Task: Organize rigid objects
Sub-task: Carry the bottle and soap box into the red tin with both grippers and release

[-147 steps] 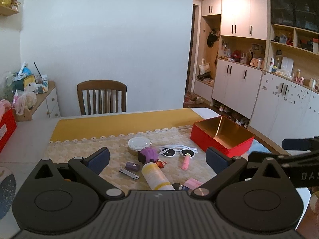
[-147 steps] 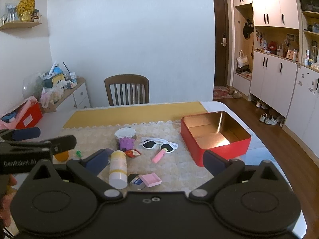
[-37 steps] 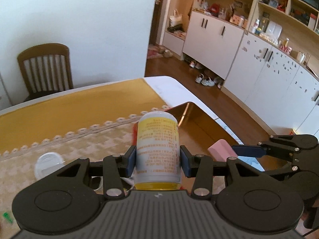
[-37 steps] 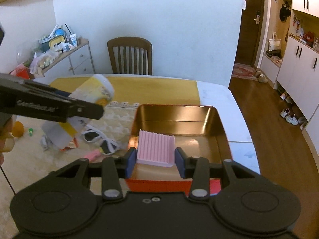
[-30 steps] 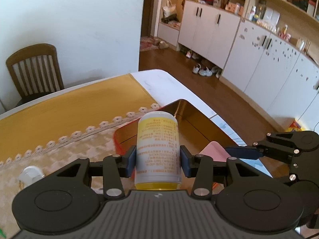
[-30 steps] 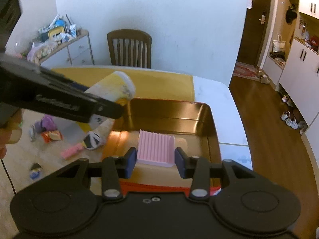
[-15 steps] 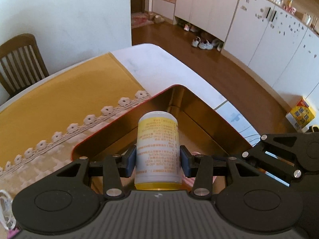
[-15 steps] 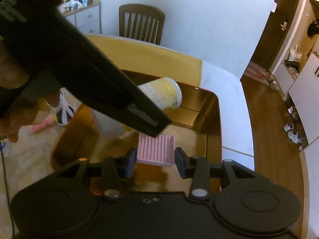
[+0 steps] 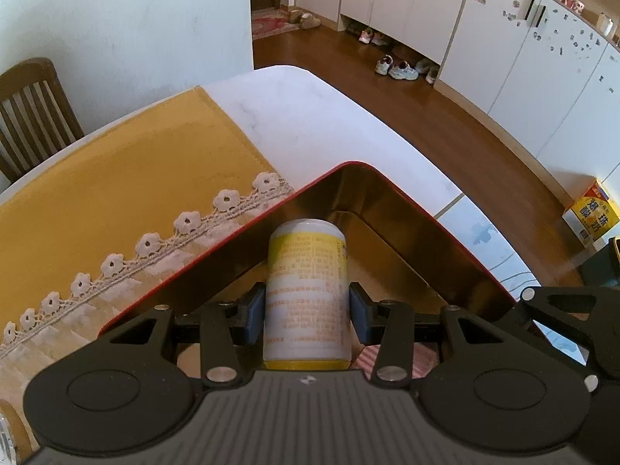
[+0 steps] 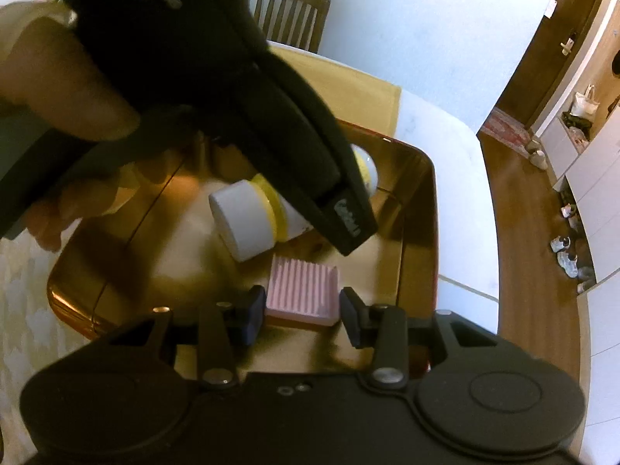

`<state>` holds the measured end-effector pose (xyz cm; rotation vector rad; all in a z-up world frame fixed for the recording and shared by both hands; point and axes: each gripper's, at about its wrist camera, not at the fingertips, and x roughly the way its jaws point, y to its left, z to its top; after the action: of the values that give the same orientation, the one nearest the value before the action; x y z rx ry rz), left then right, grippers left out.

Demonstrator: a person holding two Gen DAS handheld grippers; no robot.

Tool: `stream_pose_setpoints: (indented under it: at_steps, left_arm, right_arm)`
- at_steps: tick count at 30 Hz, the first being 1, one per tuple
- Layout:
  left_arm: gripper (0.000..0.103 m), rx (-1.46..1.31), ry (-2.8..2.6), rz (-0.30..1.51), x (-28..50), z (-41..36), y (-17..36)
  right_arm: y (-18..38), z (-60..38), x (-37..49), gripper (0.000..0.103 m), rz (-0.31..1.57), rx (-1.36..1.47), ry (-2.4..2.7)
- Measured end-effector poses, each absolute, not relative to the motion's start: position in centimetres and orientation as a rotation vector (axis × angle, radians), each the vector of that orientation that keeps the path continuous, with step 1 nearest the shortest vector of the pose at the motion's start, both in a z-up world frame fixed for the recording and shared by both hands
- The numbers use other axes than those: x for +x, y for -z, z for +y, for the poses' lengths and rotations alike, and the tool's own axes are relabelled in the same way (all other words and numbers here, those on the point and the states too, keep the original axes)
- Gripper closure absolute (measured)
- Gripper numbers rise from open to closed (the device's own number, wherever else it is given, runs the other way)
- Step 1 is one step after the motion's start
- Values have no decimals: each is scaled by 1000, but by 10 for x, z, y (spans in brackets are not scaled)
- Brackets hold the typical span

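Looking along the left hand-held gripper (image 9: pixel 306 316) in its own view, the jaws are clamped on a white-and-yellow bottle (image 9: pixel 306 290), whose long axis runs straight ahead toward 12 o'clock, its far end pointing into the far corner of the red tin box (image 9: pixel 438 228) with the gold inside; the box sits on the worktop (image 9: pixel 317 116) beside the lace-edged yellow cloth (image 9: pixel 128 178), which lies at 10 o'clock. A sliver of the pink ribbed block (image 9: pixel 420 360) shows at 4 o'clock, low in the box. In the right wrist view, the right hand-held gripper (image 10: pixel 302 310) holds that pink ribbed block (image 10: pixel 304 290) between narrow jaws, low over the near floor of the red tin box (image 10: pixel 420 209). The bottle (image 10: pixel 248 219) lies at 11 o'clock from it, tilted, cap end nearer, with the left hand-held gripper (image 10: pixel 350 228) crossing above. Both loads seem ready for release, and the block is the nearer to the floor.
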<state>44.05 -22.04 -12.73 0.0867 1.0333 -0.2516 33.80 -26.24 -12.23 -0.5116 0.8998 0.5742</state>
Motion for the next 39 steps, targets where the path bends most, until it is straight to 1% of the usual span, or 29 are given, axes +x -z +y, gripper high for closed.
stream_pose_setpoints:
  at_steps: [3, 6, 9, 11, 14, 15, 16, 18, 27, 31, 39]
  left_arm:
    - [58, 79, 254, 1034, 443, -221, 128]
    - [59, 78, 254, 1031, 444, -220, 129]
    - [59, 76, 246, 1026, 442, -220, 128]
    - [59, 71, 244, 1021, 440, -219, 126]
    - [58, 62, 252, 1004, 434, -217, 120]
    - [56, 62, 255, 998, 432, -217, 118]
    - [53, 61, 253, 992, 430, -215, 115]
    - [51, 52, 245, 976, 425, -212, 110]
    - [50, 26, 232, 914, 398, -200, 82]
    - [45, 24, 217, 884, 383, -194, 69]
    - [45, 2, 195, 826, 351, -173, 41]
  right_arm:
    - [122, -262, 340, 62, 905, -490, -570]
    - [123, -265, 344, 59, 914, -470, -567]
    - [121, -269, 344, 55, 918, -441, -566]
    - [118, -271, 342, 50, 916, -424, -565]
    - [114, -275, 342, 46, 909, -396, -569]
    - [112, -275, 341, 46, 904, -388, -569]
    - [109, -275, 341, 45, 898, -380, -570]
    - [105, -276, 339, 41, 895, -363, -572]
    - [79, -282, 325, 38, 865, -274, -583]
    - [73, -283, 318, 35, 857, -258, -582]
    - [53, -278, 299, 25, 820, -233, -567]
